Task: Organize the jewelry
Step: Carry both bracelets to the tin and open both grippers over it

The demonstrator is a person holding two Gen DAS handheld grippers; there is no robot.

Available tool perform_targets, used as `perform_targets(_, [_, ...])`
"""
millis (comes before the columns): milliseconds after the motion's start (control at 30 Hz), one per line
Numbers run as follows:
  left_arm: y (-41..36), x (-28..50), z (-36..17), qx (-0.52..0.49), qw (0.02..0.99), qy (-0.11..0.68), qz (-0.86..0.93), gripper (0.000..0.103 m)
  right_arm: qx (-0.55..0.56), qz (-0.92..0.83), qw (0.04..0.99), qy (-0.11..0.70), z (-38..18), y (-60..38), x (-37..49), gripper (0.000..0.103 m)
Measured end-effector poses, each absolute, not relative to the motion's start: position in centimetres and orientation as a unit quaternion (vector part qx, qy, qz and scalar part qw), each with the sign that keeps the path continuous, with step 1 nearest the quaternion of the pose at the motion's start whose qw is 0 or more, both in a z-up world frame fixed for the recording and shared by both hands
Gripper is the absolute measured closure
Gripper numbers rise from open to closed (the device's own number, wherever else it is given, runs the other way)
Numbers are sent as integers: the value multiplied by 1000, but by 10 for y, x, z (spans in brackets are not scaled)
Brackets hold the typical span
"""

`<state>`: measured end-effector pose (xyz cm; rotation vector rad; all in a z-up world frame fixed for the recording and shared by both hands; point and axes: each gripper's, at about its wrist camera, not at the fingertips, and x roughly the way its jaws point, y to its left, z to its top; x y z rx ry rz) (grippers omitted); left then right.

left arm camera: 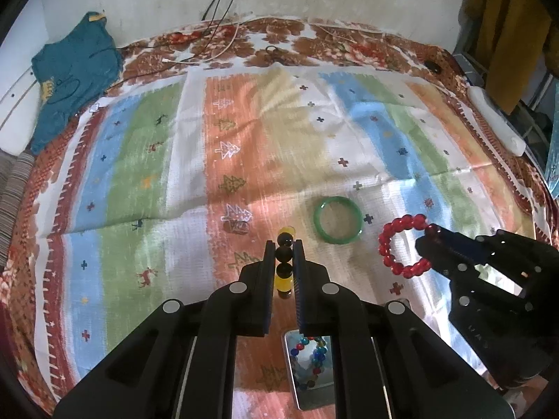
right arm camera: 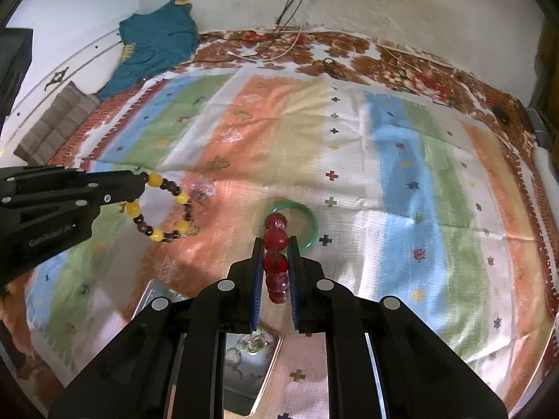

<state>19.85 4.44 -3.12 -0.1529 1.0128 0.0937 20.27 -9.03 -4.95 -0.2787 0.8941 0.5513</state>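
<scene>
Left tool reads "GenRobot.AI", gripping yellow-and-brown bracelet.

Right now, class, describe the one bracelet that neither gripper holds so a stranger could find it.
On the striped cloth, look near its middle, just beyond both grippers. The green bangle lies flat there. Unlike the red bead bracelet and the yellow-and-dark bead bracelet, it is one smooth solid ring.

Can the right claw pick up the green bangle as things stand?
Probably not yet: the right claw is shut on the red bead bracelet. The smooth green bangle lies uncovered on the striped cloth just ahead.
</scene>
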Motion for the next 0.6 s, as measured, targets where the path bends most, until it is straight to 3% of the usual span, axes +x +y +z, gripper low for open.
perform_targets(600, [21,150,-11,-76,886,458,19,94,-135,274,860,408,-38,-104,165,89])
